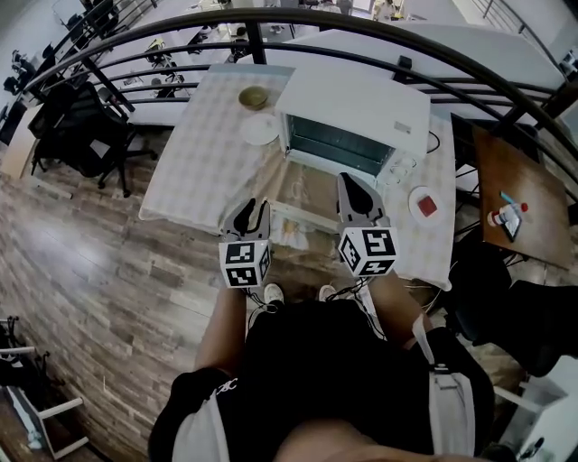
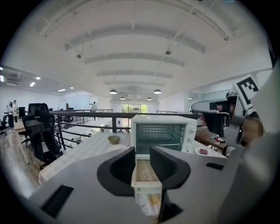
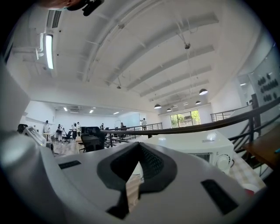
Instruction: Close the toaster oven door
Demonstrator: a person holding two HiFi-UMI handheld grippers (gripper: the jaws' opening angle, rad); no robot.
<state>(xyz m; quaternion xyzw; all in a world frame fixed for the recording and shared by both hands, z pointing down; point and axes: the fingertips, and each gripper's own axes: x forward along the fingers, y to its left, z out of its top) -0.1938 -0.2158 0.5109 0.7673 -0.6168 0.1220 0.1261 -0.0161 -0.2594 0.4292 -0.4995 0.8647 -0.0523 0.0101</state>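
Observation:
The white toaster oven [image 1: 361, 106] stands on a checked tablecloth with its glass door [image 1: 302, 194] folded down flat toward me. In the left gripper view the oven [image 2: 162, 120] is straight ahead and the door's front edge [image 2: 146, 180] shows between the jaws. My left gripper [image 1: 252, 207] [image 2: 142, 151] is open at the door's near left corner, its pads pressing on nothing. My right gripper [image 1: 352, 180] [image 3: 139, 146] hovers over the door's right side, its tips together and nothing in them. The oven [image 3: 205, 146] lies to its right in the right gripper view.
A small bowl [image 1: 253, 97] and a white plate [image 1: 260, 129] sit left of the oven. A plate with something red [image 1: 424, 206] is at the right. A dark curved railing [image 1: 361, 23] runs behind the table [image 1: 194, 162]. A wooden side table [image 1: 515, 189] stands far right.

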